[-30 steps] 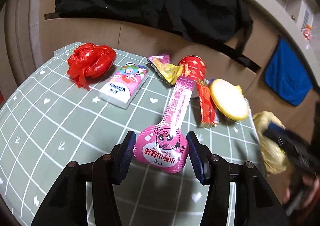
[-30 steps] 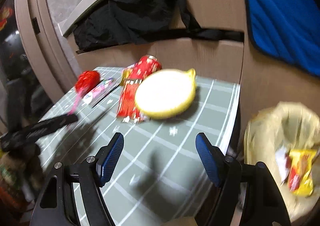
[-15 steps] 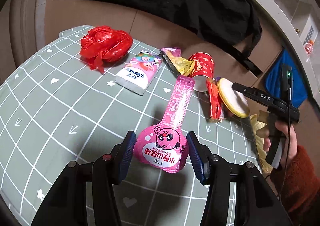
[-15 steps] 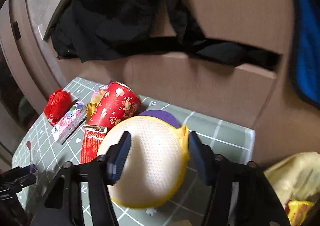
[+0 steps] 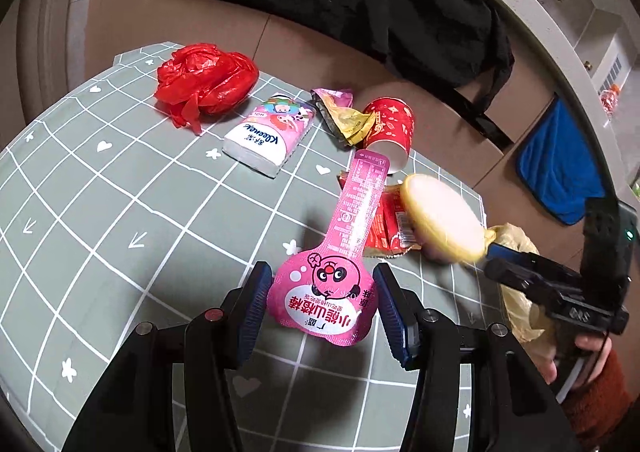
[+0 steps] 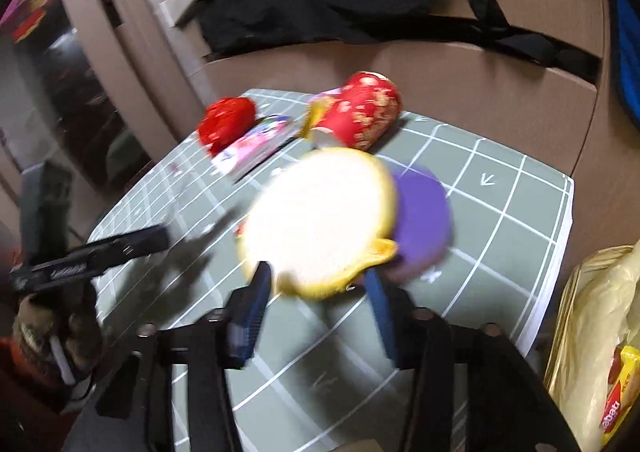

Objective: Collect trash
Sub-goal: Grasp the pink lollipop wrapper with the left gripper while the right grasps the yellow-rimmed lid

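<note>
My left gripper (image 5: 320, 308) is shut on the wide end of a pink snack pouch (image 5: 358, 203), held just above the green grid table (image 5: 100, 211). In the right wrist view my right gripper (image 6: 320, 284) has a round yellow lid with a white face (image 6: 316, 211) between its pads. The lid is lifted off the table and blurred, and the jaws are opening slightly. In the left wrist view the same yellow lid (image 5: 440, 219) hangs at the right gripper's tip. A purple disc (image 6: 420, 219) lies under it.
On the table lie a red paper cup (image 5: 390, 127), a crumpled yellow-purple wrapper (image 5: 340, 111), a tissue pack (image 5: 268, 135), a red plastic bag (image 5: 204, 83) and a red wrapper (image 5: 390, 223). A yellow trash bag (image 6: 592, 332) with wrappers inside hangs beyond the table's right edge.
My right gripper swung from above the table to the yellow lid, closed around it and lifted it, uncovering a purple disc. The left gripper kept the pink pouch and shifted slightly.
</note>
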Motion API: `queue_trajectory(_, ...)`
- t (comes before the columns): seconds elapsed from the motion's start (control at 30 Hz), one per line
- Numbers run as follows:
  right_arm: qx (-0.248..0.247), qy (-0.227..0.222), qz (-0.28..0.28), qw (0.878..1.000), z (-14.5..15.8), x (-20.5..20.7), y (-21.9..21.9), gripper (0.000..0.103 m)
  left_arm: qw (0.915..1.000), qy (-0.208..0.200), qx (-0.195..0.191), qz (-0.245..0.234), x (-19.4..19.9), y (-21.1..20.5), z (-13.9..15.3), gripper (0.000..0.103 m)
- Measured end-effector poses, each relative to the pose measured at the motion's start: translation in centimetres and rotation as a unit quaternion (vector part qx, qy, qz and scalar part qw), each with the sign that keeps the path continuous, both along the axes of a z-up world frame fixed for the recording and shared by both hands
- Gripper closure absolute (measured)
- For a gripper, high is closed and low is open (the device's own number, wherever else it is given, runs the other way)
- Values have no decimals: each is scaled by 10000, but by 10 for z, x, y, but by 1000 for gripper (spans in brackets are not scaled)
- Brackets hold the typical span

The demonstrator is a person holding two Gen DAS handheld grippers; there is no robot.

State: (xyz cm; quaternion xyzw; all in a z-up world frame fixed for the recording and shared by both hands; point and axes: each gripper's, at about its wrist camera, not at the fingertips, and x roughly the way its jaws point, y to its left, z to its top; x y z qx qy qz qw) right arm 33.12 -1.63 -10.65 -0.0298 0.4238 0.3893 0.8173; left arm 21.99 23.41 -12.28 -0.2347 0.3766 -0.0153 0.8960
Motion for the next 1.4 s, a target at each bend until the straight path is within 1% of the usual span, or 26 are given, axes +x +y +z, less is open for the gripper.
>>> queue_trajectory(0.03, -39, -75, 11, 10000, 3, -5, 4, 48, 10000, 4, -5, 11, -1, 1, 0, 50)
queue_trajectory(0.13, -185, -495, -34, 9986, 14, -19, 2, 46, 10000, 37, -24, 78, -4, 4, -1, 50)
queue_trajectory(0.2, -232, -786, -147, 9965, 23, -21, 3, 40, 9999, 57, -46, 94, -5, 7, -2, 50)
queue_trajectory(0.27, -269, -852, -250, 9957, 24, -15, 6, 40, 9999, 54, -52, 101, -5, 7, -1, 50)
queue_trajectory(0.37, -244, -756, -496, 9956, 21, 7, 11, 40, 10000, 15, -52, 72, -5, 5, 1, 50)
queue_trajectory(0.47, -79, -213, -697, 9973, 2, 34, 15, 40, 10000, -13, -34, 30, -8, 3, 4, 50)
queue_trajectory(0.53, -21, -42, -756, 9971, -7, 41, 16, 40, 10000, -14, -28, 28, -8, 4, 4, 50)
queue_trajectory(0.6, -28, -179, -794, 9967, -8, 41, 21, 40, 10000, -4, -39, 49, -8, 6, 4, 50)
queue_trajectory(0.73, -133, -196, -838, 9962, -11, 41, 27, 38, 9999, 24, -116, 98, -6, 12, 0, 50)
queue_trajectory(0.8, -81, -131, -823, 9965, -12, 41, 27, 30, 9999, 26, -134, 97, -6, 13, -2, 50)
queue_trajectory(0.9, -90, -128, -830, 9964, -13, 41, 29, 25, 9998, 29, -157, 78, -6, 14, -2, 50)
queue_trajectory(0.97, -140, -171, -724, 9971, -14, 39, 35, 16, 9998, 28, -166, 82, -6, 14, -2, 50)
queue_trajectory(1.03, -266, -275, -670, 9970, -14, 37, 40, 15, 9998, 25, -182, 95, -6, 14, -2, 50)
queue_trajectory(1.07, -346, -337, -644, 9968, -14, 36, 42, 16, 9998, 23, -189, 101, -6, 15, -2, 50)
queue_trajectory(1.17, -421, -448, -642, 9960, -11, 33, 42, 49, 9998, 9, -190, 102, -5, 15, -1, 50)
queue_trajectory(1.2, -410, -415, -675, 9960, -8, 34, 40, 64, 9998, 2, -189, 95, -4, 15, 0, 50)
queue_trajectory(1.23, -353, -376, -697, 9962, -6, 34, 38, 73, 9998, -10, -186, 90, -4, 14, 2, 50)
queue_trajectory(1.3, -209, -387, -720, 9964, 3, 32, 32, 85, 9998, -58, -150, 75, -3, 10, 7, 50)
queue_trajectory(1.4, -54, -659, -658, 9956, 21, 20, 26, 89, 9998, -147, -59, 72, 0, 4, 16, 50)
